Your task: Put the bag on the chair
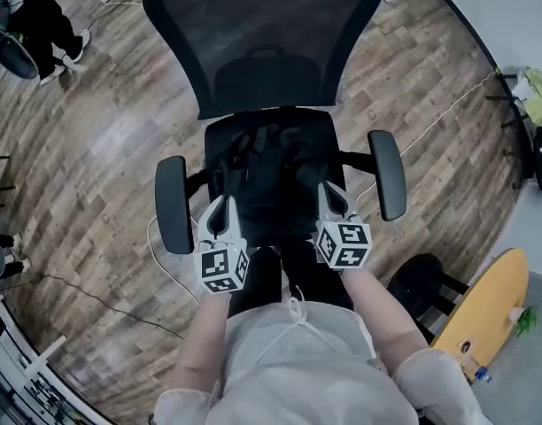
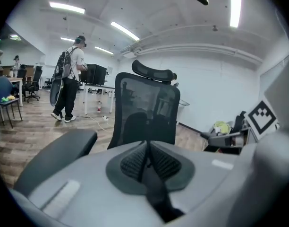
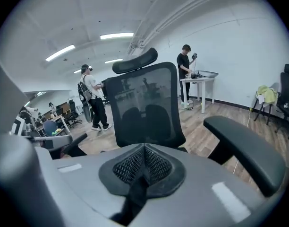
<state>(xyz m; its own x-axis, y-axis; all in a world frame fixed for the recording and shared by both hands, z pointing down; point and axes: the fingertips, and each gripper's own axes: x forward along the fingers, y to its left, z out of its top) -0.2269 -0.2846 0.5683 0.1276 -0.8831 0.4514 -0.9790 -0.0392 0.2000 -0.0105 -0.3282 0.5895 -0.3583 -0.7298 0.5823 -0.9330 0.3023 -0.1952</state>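
A black bag (image 1: 267, 171) lies on the seat of a black mesh office chair (image 1: 262, 34). My left gripper (image 1: 220, 209) is at the bag's front left, over the seat edge. My right gripper (image 1: 333, 195) is at its front right. Both point at the backrest (image 2: 147, 112) (image 3: 144, 103). In the left gripper view the left gripper (image 2: 147, 148) has its ribbed pads pressed together. The right gripper (image 3: 144, 150) looks the same in its own view. A dark strip shows below each pair of pads. I cannot tell whether it is fabric or the gap between the fingers.
The chair's armrests (image 1: 172, 204) (image 1: 387, 173) flank the grippers. A white cable (image 1: 160, 255) lies on the wood floor at the left. A black stool (image 1: 421, 286) and a yellow board (image 1: 483, 308) stand at the right. A person with a backpack (image 2: 69, 79) stands beyond the chair, another (image 3: 184, 74) at a desk.
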